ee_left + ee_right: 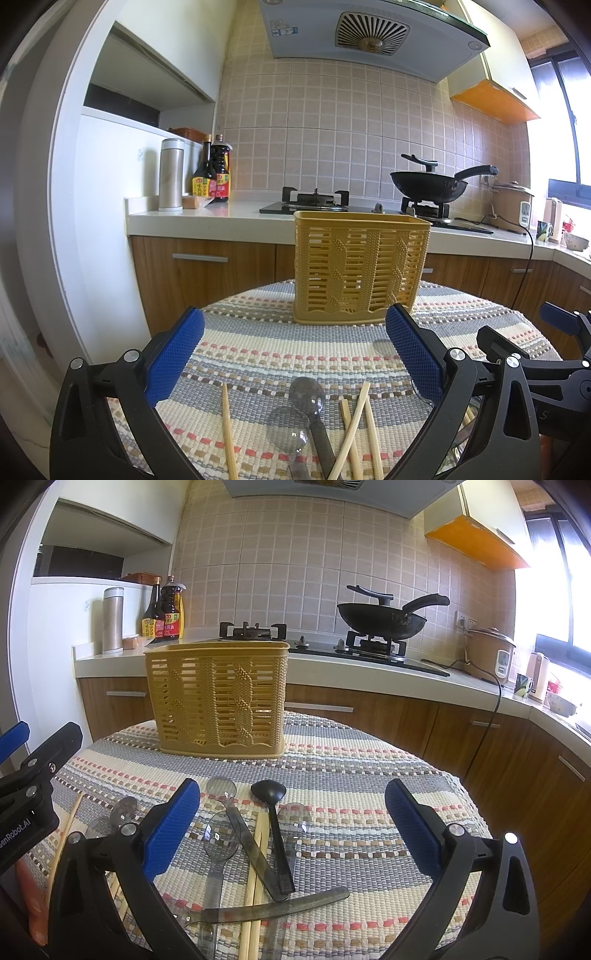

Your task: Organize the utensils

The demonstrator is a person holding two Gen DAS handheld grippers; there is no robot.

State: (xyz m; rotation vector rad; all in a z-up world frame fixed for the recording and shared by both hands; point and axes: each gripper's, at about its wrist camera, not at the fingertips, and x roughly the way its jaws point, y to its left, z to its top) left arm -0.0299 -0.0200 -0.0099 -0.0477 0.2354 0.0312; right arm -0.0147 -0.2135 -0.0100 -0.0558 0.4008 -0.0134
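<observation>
A yellow slotted utensil basket (360,269) stands upright and empty on the far side of a round table covered by a striped woven mat (258,350); it also shows in the right wrist view (218,698). My left gripper (295,332) is open and empty above bamboo chopsticks (356,432) and clear grey plastic spoons (308,397). My right gripper (291,801) is open and empty above a black ladle-spoon (275,823), clear spoons (221,838), chopsticks (255,886) and a long clear-handled utensil (280,904).
Behind the table runs a kitchen counter (236,212) with a steel flask (171,173), sauce bottles (212,171), a gas hob with a black wok (432,184) and a rice cooker (513,206). Wooden cabinet doors (207,269) sit below.
</observation>
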